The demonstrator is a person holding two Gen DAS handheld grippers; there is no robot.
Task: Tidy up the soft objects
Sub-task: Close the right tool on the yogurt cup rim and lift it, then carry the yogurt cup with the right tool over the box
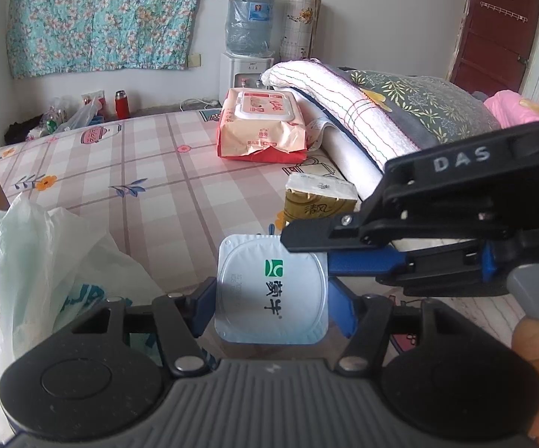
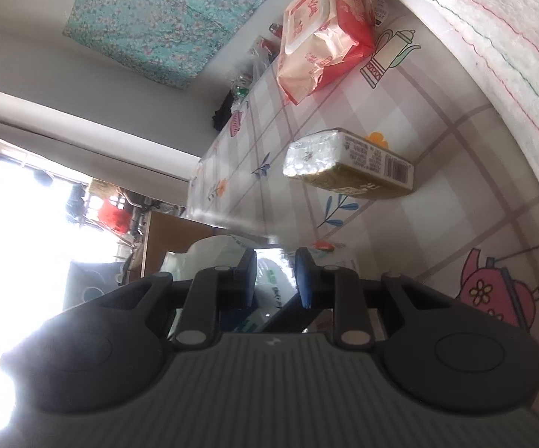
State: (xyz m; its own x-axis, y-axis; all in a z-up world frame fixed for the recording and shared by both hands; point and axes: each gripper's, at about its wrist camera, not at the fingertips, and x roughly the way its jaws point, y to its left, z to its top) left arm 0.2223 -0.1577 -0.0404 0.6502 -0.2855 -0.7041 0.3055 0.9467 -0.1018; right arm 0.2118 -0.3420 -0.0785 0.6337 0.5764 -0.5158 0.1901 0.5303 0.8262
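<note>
Left gripper (image 1: 271, 295) clamps the white square foil-lidded yoghurt cup (image 1: 271, 291) beside the thin white plastic bag (image 1: 27, 280). Right gripper (image 2: 275, 276), nearly closed, apparently empty. Next: bagging.

Straight ahead, far off, a white water dispenser (image 1: 246, 71) carries a blue bottle (image 1: 249, 22). A rolled printed sheet (image 1: 301, 26) stands just beside it. Ahead-left hangs a floral cloth (image 1: 101, 15), with a red flask (image 1: 121, 104) below it. A brown door (image 1: 493, 26) is far right.

Bedsheet (image 1: 127, 156): pale pink-and-white check with printed flowers and teapots. Wet-wipes pack (image 1: 265, 127) peach over red; tissue pack (image 1: 320, 201) olive-gold. Yogurt cup (image 1: 273, 291) white, green logo (lettering green too); wall cloth (image 1: 105, 15) teal floral.
</note>
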